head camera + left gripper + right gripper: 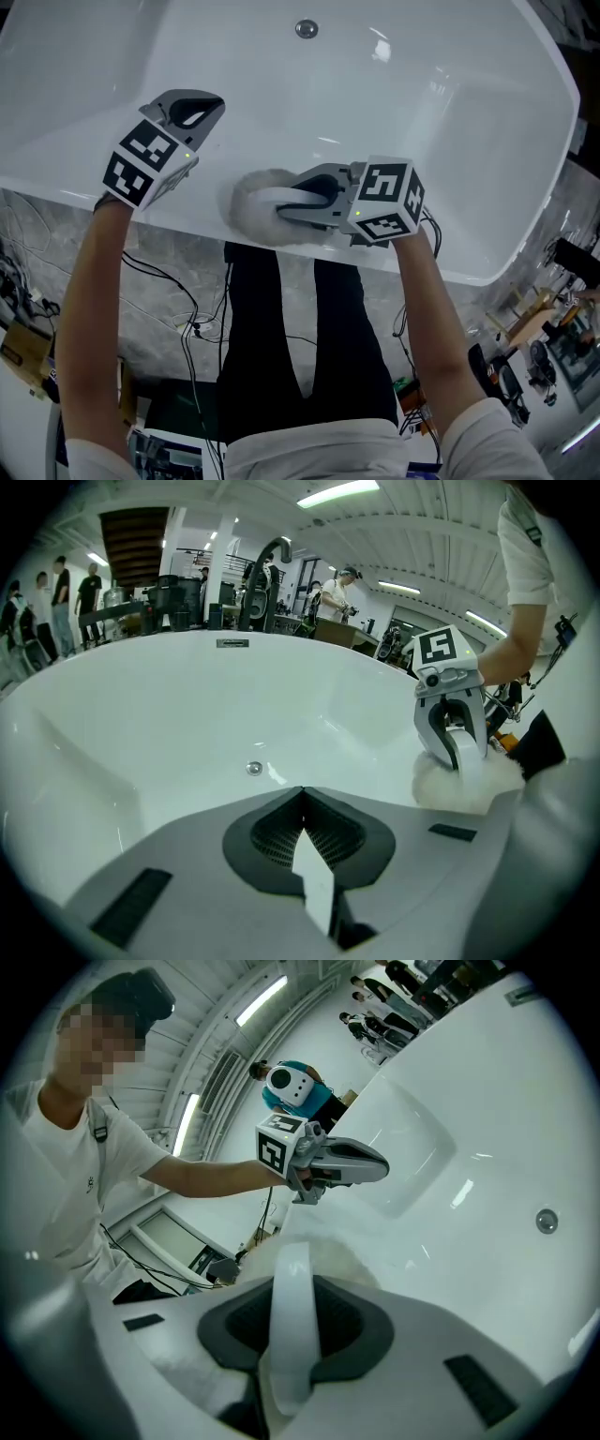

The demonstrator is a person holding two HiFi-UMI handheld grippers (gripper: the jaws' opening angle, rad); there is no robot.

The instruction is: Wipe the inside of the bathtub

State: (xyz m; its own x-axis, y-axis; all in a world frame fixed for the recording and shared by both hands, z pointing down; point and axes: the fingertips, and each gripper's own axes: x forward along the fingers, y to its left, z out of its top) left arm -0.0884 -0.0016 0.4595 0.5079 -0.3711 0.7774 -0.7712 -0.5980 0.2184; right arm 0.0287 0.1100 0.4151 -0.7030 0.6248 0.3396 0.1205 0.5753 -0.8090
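Observation:
The white bathtub (450, 112) fills the head view, its drain (307, 28) at the far end. A white fluffy wiping pad (251, 208) rests on the tub's near inner wall just below the rim. My right gripper (292, 199) is shut on the pad's white strap (289, 1321), and the fluff (330, 1252) shows just past the jaws. My left gripper (212, 106) hovers over the near wall, left of the pad and apart from it, shut with nothing in it. The left gripper view shows the right gripper (451, 731) pressing on the pad (457, 786).
The tub's near rim (94, 187) runs under both forearms. Below it are a marbled panel (56, 234), loose cables (192, 323) and the person's dark legs (281, 356). Several people (56, 592) and workshop equipment (272, 574) stand beyond the far rim.

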